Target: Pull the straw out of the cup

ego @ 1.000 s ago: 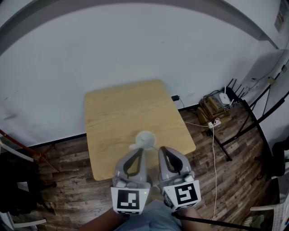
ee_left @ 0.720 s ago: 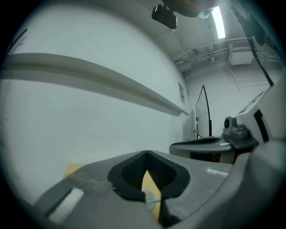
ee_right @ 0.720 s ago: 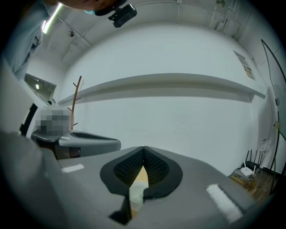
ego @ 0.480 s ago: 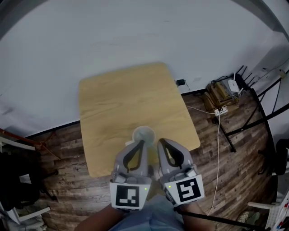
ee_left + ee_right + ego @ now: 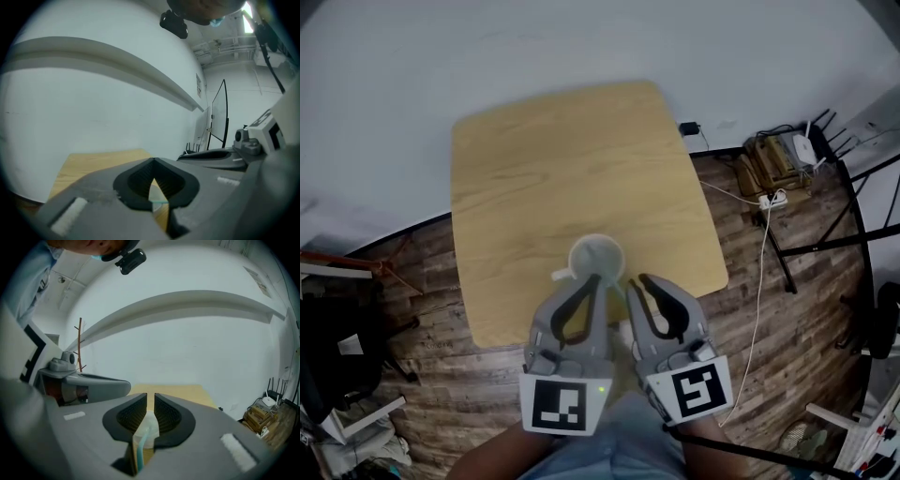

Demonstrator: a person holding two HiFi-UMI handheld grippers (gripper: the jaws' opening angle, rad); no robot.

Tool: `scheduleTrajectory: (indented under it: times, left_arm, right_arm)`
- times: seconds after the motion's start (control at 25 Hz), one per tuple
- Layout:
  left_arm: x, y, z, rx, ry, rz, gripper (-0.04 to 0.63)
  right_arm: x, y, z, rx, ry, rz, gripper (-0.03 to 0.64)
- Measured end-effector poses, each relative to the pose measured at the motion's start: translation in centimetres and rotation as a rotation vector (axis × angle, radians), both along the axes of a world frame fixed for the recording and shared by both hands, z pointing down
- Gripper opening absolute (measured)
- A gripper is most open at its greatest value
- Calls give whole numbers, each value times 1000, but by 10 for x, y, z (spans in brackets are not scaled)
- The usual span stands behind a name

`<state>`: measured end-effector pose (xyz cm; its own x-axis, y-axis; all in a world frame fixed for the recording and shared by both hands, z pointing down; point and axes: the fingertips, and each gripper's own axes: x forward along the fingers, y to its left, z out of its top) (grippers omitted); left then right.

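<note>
Cup (image 5: 598, 258) just beyond side-by-side grippers; left gripper (image 5: 593, 279) fingers clenched, right gripper (image 5: 638, 279) fingers just opening, empty.

1. I see a light wooden surface (image 5: 544, 159) with rounded corners, one edge against a white wall (image 5: 441, 47).
2. Dark wood-plank floor (image 5: 787, 319) lies around it.
3. On my right, a white cable (image 5: 760, 258) trails from a power strip (image 5: 772, 199) near a router (image 5: 806, 148).

Left tool (image 5: 593, 279) closed, right tool (image 5: 639, 280) just parting.
</note>
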<state>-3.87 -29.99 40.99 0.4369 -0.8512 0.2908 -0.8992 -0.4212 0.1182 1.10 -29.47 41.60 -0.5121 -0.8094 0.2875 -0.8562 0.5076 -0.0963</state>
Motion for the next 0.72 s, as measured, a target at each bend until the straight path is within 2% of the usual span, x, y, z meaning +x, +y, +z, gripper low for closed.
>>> scheduleTrajectory:
  times: [0.28,0.72]
  left_arm:
    - [-1,0,30,-74,-31,-13,18]
    - [-9,4,66,-160,-36,-36,18]
  right_arm:
    - [2,0,39,-93,-9,-24,116]
    - [-10,9,80,-182,-7,-64,123]
